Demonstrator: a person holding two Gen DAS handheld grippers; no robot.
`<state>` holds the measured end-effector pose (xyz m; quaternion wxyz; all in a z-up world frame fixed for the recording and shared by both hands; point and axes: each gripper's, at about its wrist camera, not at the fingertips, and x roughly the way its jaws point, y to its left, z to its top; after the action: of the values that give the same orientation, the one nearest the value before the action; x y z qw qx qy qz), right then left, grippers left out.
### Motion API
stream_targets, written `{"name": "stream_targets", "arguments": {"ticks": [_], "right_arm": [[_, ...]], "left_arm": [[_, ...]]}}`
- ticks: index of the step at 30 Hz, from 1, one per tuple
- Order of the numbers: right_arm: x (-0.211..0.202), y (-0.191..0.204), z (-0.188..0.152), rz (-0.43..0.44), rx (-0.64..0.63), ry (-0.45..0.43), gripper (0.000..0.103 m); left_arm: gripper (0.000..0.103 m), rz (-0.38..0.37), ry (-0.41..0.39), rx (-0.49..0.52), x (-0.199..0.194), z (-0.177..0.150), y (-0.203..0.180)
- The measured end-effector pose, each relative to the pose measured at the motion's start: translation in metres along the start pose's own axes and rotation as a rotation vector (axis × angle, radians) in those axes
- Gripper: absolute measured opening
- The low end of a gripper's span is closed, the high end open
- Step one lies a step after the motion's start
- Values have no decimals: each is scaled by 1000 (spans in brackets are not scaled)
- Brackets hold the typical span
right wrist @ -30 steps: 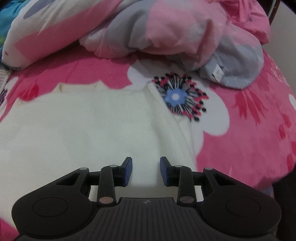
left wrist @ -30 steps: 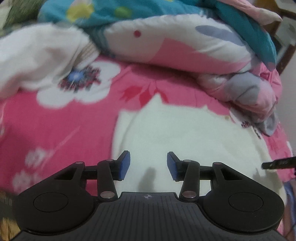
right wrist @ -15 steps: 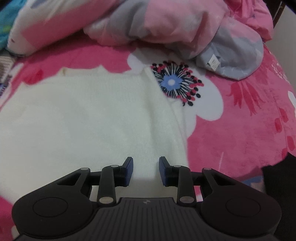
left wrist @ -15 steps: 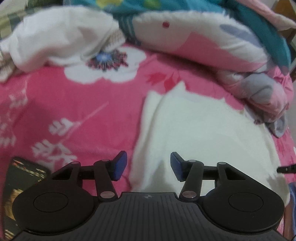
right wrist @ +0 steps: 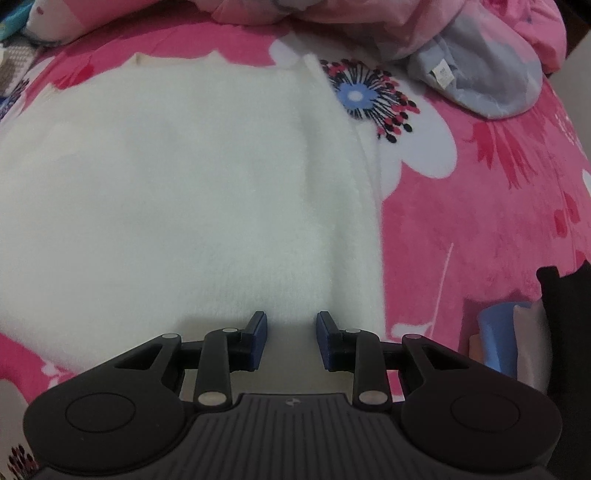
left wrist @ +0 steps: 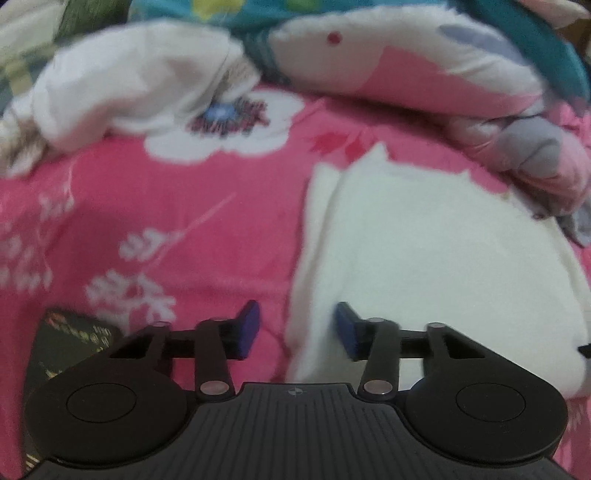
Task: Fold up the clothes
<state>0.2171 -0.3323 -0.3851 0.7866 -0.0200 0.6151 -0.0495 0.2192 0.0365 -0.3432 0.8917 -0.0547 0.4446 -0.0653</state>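
A cream fuzzy garment (left wrist: 424, 240) (right wrist: 177, 192) lies flat on the pink flowered bedspread (left wrist: 147, 229). My left gripper (left wrist: 295, 330) stands open over the garment's left edge, its right finger above the cloth and its left finger above the bedspread. In the right wrist view, my right gripper (right wrist: 291, 339) is open low over the garment's near right part, with nothing between the blue pads. The garment's right edge runs just right of that gripper.
A bunched quilt in pink, grey and teal (left wrist: 424, 62) (right wrist: 424, 29) lies along the far side. A white crumpled cloth (left wrist: 129, 81) sits far left. A dark patterned object (left wrist: 70, 343) lies near left. At the bed's right edge are a dark shape (right wrist: 565, 317) and a blue item (right wrist: 498, 332).
My left gripper has shifted left from over the garment's middle to its left edge and opened slightly wider. My right gripper has drawn back towards the near edge, staying open.
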Motion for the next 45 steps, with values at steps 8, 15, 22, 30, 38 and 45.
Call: {"name": "stream_targets", "arguments": {"ticks": [8, 15, 22, 30, 38, 45], "right_arm": [[-1, -1, -4, 10, 11, -23, 31], [-2, -4, -2, 29, -12, -19, 30], [0, -5, -2, 37, -15, -22, 30], [0, -4, -2, 30, -13, -22, 31], [-14, -10, -8, 25, 0, -38, 30], [-35, -21, -13, 83, 8, -35, 31]], "left_arm": [[38, -76, -126, 116, -42, 7, -29], [36, -144, 60, -36, 8, -10, -12], [36, -182, -47, -1, -13, 16, -25], [36, -172, 32, -2, 44, 26, -46], [36, -214, 58, -76, 57, 22, -28], [36, -211, 51, -48, 58, 24, -31]]}}
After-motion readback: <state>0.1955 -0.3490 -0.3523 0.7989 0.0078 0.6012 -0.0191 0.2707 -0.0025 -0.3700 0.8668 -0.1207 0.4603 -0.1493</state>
